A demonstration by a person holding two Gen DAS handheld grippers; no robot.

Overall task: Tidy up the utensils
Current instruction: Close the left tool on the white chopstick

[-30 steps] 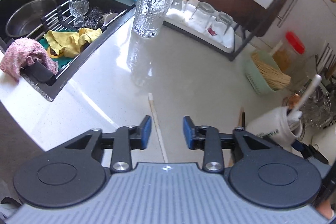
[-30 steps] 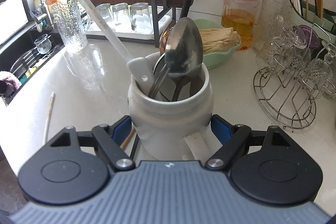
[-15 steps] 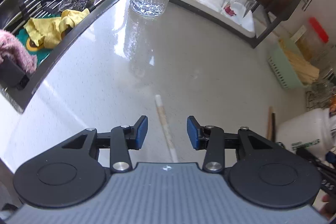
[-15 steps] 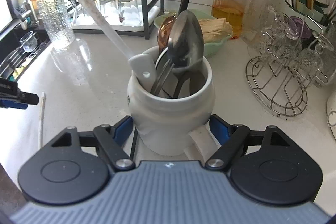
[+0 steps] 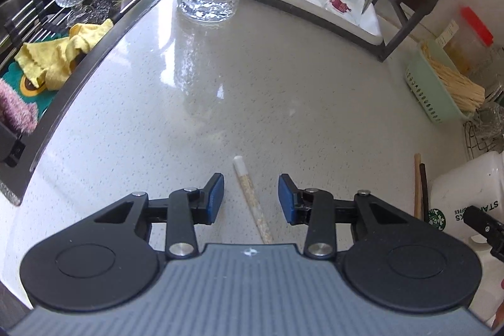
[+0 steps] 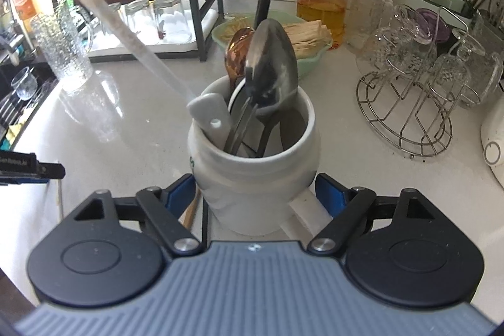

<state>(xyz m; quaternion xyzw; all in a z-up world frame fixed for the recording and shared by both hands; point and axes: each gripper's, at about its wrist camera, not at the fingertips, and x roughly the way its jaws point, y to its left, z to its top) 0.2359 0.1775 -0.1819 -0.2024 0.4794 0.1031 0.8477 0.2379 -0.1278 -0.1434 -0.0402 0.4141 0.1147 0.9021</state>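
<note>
While the chopstick point(image 5: 252, 200) lies between its closing, apparently untouching pads, the left hand-held gripper point(image 5: 251, 198) stays spread.

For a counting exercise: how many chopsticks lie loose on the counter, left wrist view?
3. A pale chopstick lies untouched between the left gripper's jaws, which just closed further; a tan chopstick and a dark chopstick lie beside the white mug. Others may hide beneath the gripper.

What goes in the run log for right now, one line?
left claw: closing, straddling chopstick, no contact | right claw: shut on white mug | mug holds spoons | chopstick lies on counter
</note>
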